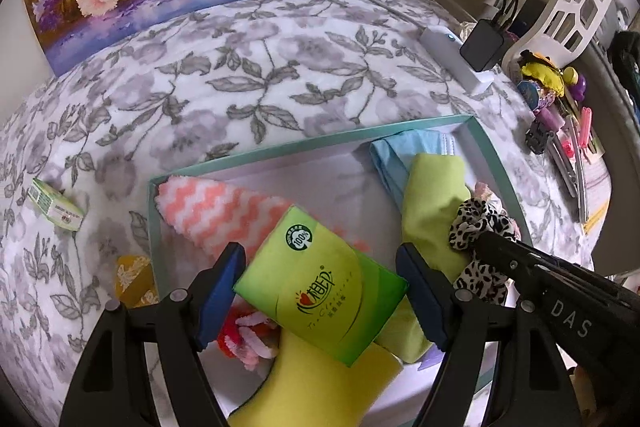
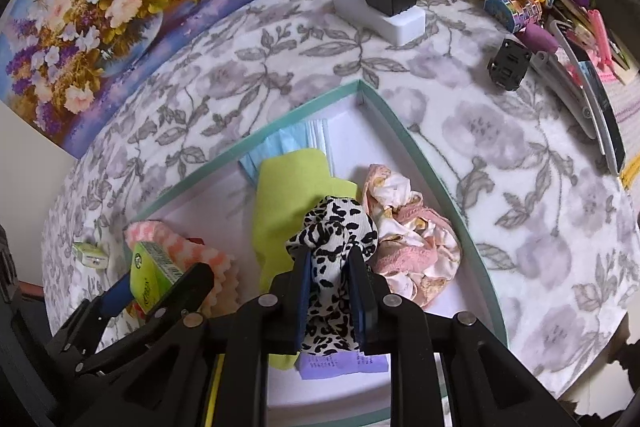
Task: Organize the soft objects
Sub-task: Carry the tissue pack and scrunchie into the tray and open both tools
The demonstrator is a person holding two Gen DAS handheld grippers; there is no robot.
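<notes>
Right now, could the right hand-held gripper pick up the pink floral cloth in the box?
Probably not yet: the right hand-held gripper is shut on the leopard scrunchie. The cloth lies uncovered beside it.

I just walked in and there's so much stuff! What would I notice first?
Probably the bright green tissue pack held in the left hand-held gripper over the teal-edged box. Next, the leopard-print scrunchie pinched in the right hand-held gripper, beside a pink frilly cloth.
</notes>
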